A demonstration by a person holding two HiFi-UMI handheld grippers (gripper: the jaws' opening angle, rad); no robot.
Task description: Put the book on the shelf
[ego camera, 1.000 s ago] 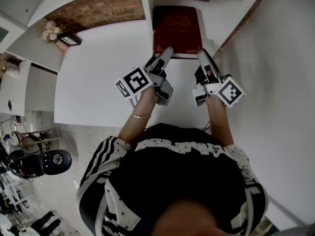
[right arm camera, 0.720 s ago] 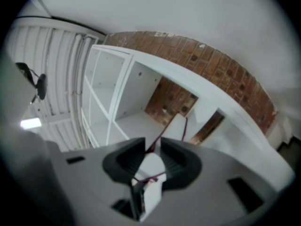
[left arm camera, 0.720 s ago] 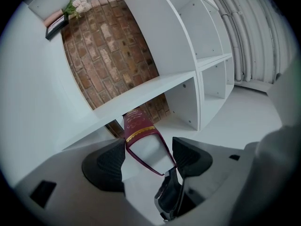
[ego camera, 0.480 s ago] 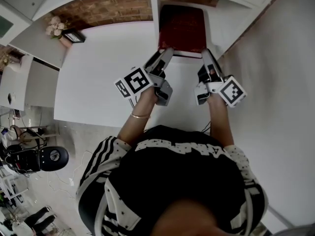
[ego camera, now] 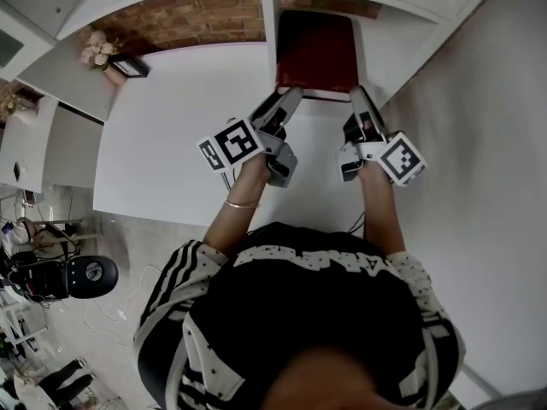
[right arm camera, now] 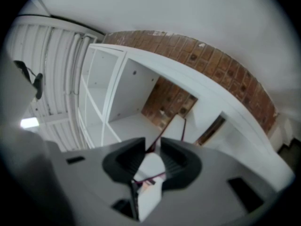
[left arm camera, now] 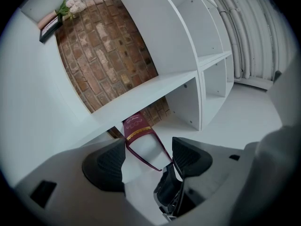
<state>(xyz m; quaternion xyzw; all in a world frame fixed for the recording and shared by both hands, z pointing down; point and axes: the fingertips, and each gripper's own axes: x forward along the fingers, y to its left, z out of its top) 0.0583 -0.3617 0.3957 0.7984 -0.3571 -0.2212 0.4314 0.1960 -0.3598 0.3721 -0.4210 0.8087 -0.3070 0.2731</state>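
The dark red book [ego camera: 316, 51] lies flat, partly inside the white shelf compartment [ego camera: 376, 32], its near edge sticking out toward me. My right gripper [ego camera: 356, 96] is shut on the book's near right corner; in the right gripper view its pads pinch the cover and white pages [right arm camera: 176, 126]. My left gripper [ego camera: 287, 101] sits at the near left corner with its jaws apart. In the left gripper view the book [left arm camera: 139, 136] shows beyond the open left gripper [left arm camera: 148, 161], with nothing pressed by the pads.
A vertical shelf divider [ego camera: 267, 24] stands just left of the book. Brick wall [ego camera: 197, 11] backs the open desk bay. Pink flowers [ego camera: 92, 49] and a dark frame [ego camera: 131, 65] sit at the desk's far left. A black chair [ego camera: 81, 276] stands on the floor, lower left.
The book has slid further into the shelf compartment and its cover now lies in shadow. Both grippers moved forward a little with it.
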